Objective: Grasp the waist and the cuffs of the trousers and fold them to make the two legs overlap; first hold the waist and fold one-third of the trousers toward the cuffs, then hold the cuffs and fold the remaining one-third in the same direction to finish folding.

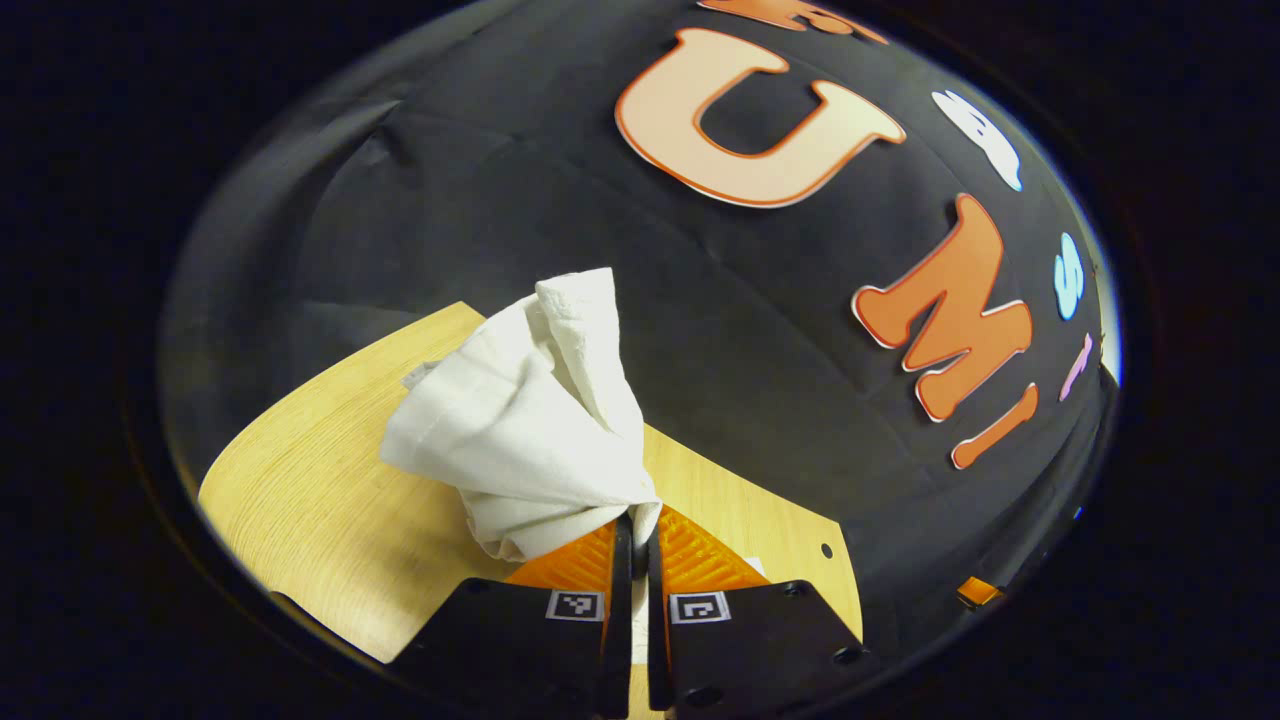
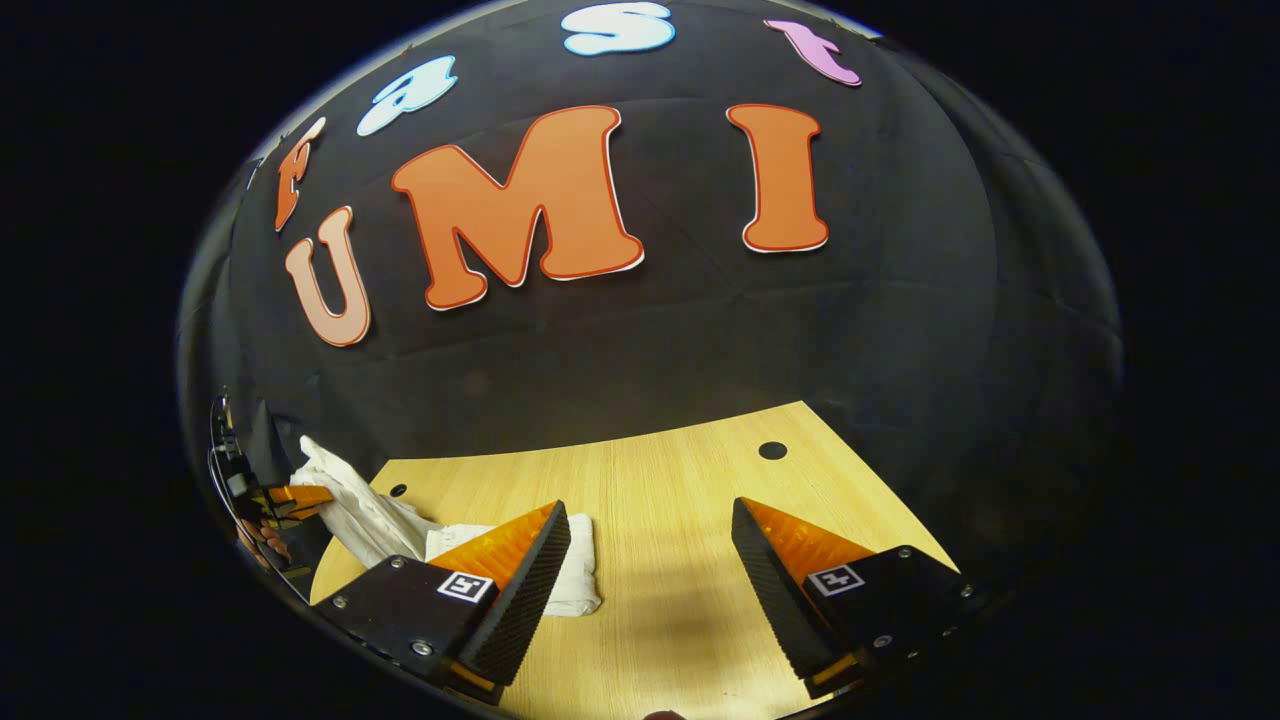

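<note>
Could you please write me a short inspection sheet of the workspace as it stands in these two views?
Surface: light wooden table, with small dark holes.
Job's things: white trousers, bunched, one end lifted off the table, the rest trailing on it.
Clutter: nothing seen.
Grippers: left gripper, jaws closed on the trousers' fabric; it also appears far left in the right gripper view. Right gripper, jaws wide apart above the table, holding nothing.
Cables: nothing seen.
Surroundings: black cloth booth wall behind the table.
</note>
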The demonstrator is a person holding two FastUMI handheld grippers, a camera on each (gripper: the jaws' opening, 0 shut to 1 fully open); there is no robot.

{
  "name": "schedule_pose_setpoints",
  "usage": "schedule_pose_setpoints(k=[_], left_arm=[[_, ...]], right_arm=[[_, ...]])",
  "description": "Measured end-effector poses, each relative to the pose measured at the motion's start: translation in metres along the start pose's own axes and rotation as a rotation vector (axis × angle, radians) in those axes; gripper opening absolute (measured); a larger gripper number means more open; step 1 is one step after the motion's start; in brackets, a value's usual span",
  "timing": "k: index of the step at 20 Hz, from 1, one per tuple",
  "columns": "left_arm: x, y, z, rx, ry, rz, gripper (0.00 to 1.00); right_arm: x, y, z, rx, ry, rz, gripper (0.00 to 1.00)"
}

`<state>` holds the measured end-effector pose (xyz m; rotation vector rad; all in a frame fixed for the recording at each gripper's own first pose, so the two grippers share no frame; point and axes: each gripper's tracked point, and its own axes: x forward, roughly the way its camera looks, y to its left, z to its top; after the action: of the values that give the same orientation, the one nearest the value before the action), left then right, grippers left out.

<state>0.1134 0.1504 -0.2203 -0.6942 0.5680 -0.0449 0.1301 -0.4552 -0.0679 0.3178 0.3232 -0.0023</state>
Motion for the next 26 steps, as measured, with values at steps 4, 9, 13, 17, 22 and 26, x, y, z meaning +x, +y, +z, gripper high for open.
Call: schedule_pose_setpoints(k=[4,9,13,17,22,26], left_arm=[[0.02,-0.05,-0.018,0.13,0.039,-0.026,0.1],[0.046,-0.097,-0.065,0.252,0.128,-0.051,0.1],[0.058,-0.122,-0.096,0.324,0.193,-0.063,0.09],[0.063,-0.148,-0.126,0.379,0.25,-0.092,0.13],[0.058,-0.194,-0.168,0.425,0.321,-0.189,0.37],[0.04,-0.213,-0.171,0.482,0.301,-0.22,0.67]], right_arm=[[0.0,-0.016,-0.004,-0.013,0.006,-0.011,0.99],[0.0,-0.034,-0.011,-0.034,0.021,-0.018,0.98],[-0.001,-0.049,-0.013,-0.043,0.026,-0.023,0.99],[0.001,-0.063,-0.015,-0.049,0.032,-0.022,0.99],[0.003,-0.076,-0.015,-0.057,0.04,-0.007,0.99],[0.005,-0.076,-0.008,-0.069,0.026,0.025,0.99]])
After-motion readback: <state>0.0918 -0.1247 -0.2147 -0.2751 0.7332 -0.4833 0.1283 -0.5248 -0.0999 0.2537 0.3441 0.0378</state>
